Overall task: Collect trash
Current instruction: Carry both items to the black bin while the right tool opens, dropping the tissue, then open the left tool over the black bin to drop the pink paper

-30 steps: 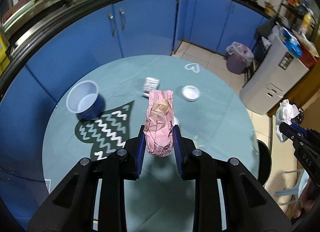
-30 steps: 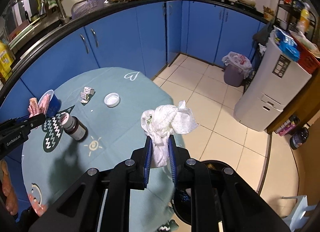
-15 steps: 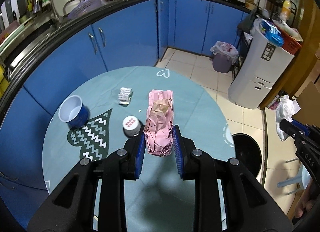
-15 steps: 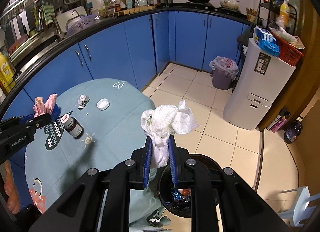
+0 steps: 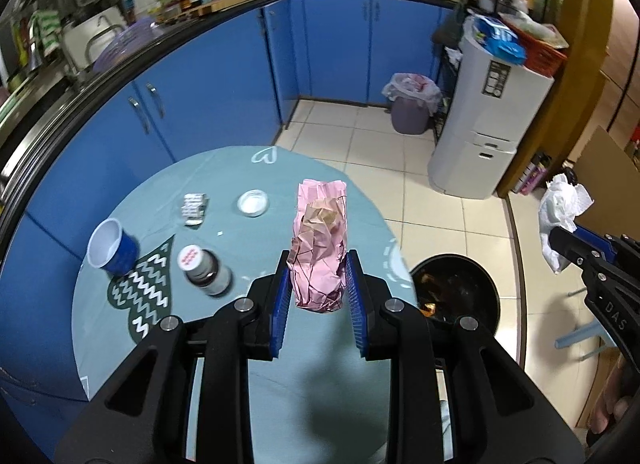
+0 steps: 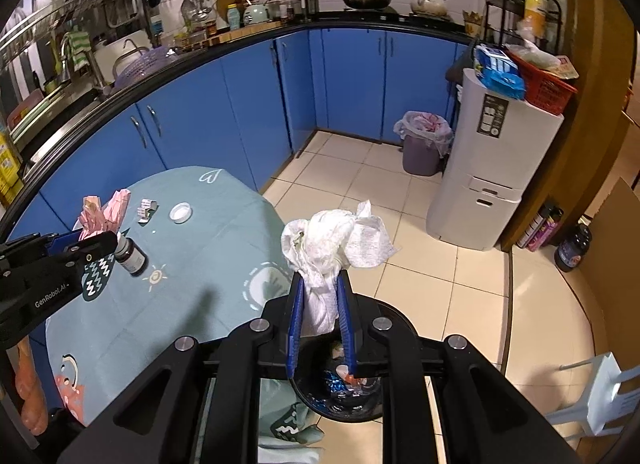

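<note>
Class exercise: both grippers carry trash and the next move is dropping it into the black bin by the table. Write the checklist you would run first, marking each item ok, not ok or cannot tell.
1. Right gripper shut on the white tissue wad: ok.
2. Left gripper shut on the crumpled pink paper: ok.
3. Black bin open, no lid: ok.
4. Tissue wad above the bin mouth: ok.
5. Pink paper above the bin: not ok, it is over the table.
6. Room left in the bin: cannot tell.

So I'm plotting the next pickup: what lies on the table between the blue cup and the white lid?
In the left wrist view, a crumpled blister pack lies between the blue cup and the white lid.
</note>
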